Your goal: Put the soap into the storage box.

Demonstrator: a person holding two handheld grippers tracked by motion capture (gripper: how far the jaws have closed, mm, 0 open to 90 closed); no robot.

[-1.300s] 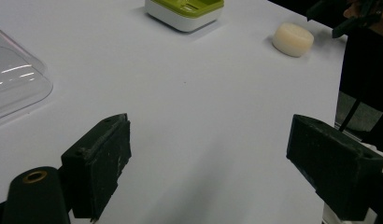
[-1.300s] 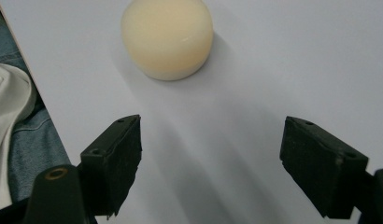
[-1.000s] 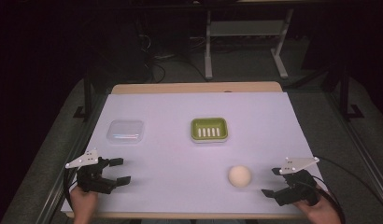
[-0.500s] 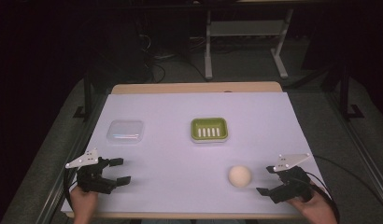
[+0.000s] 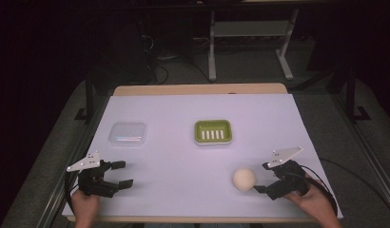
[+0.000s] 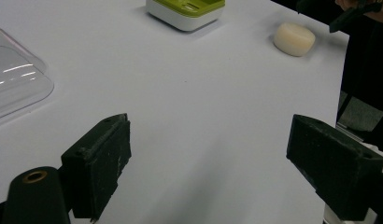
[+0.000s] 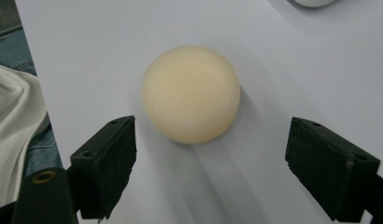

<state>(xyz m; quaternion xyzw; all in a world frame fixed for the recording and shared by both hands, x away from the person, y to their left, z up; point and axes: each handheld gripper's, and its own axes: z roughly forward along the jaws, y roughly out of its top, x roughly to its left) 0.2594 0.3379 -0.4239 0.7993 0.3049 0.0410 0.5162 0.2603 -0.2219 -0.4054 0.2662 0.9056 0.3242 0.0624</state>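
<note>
Left tongs sat wide apart, nothing between, low on the bench. Clear lid beyond, green soap dish mid-bench. Cream soap lay just ahead of right tongs, also wide, not touching.

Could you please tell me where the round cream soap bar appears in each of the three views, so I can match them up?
High view: the soap bar lies front right on the white sheet, just left of the right hand-held gripper.
Left gripper view: it sits far off at upper right.
Right gripper view: it lies centre, just beyond the open jaws.
Shared landmark: the green soap dish, seen in the left gripper view too.
</note>
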